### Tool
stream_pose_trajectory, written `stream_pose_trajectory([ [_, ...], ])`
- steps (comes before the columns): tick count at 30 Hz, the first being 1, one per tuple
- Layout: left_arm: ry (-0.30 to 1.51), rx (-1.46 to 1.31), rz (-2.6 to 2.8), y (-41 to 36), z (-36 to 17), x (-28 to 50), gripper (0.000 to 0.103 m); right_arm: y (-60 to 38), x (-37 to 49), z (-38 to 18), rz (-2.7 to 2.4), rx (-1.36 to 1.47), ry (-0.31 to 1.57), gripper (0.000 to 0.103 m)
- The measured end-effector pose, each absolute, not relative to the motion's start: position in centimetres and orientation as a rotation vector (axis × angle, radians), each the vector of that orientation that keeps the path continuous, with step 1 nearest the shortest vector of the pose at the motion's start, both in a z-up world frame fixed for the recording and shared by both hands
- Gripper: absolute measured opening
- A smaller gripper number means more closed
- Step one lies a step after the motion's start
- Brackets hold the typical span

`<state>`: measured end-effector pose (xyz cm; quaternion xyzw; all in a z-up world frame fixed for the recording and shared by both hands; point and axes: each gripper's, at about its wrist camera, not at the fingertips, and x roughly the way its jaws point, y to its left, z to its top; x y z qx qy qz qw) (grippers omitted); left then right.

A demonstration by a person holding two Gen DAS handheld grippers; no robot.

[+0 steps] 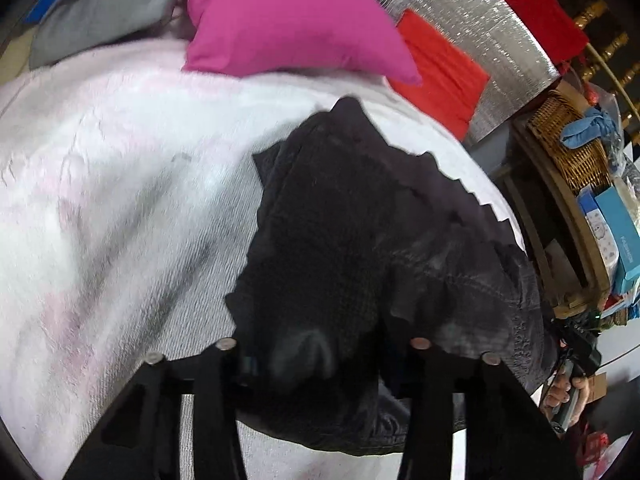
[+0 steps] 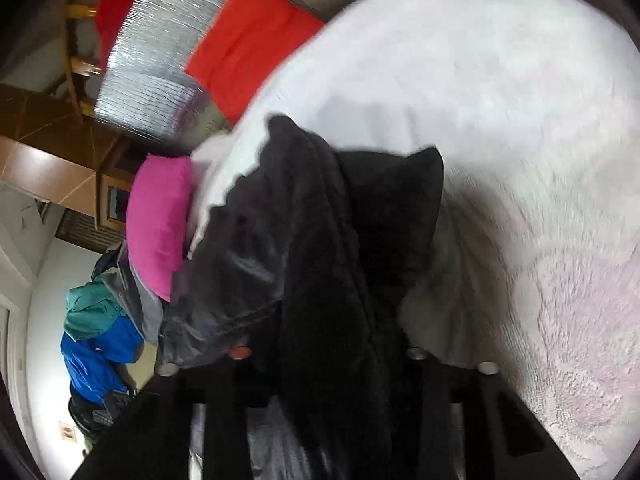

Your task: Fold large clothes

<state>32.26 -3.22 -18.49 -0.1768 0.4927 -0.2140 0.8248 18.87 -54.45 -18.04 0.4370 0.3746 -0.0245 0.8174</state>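
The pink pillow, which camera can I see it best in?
The left wrist view. There the pink pillow is big and nearly whole at the top, resting on the white fuzzy blanket. In the right wrist view the pillow is smaller, seen from the side, with the black garment covering one edge.

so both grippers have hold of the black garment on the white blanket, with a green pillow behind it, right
Not quite: the pillow is pink, not green, as the left wrist view shows. The rest holds: the black garment lies on the white blanket.
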Motion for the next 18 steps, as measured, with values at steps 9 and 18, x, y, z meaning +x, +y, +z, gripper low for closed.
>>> stream_pose_trajectory([
  [9,1.045,-0.294,-0.313,-3.9,-18.9,32.3,0.061,-54.9,18.1,-19.2,-0.153,0.923,0.845,0.044],
  [18,0.873,-0.114,-0.190,-4.7,-15.2,30.9,0.067,-54.0,12.6,-13.5,-0.340,0.774,0.644,0.072],
])
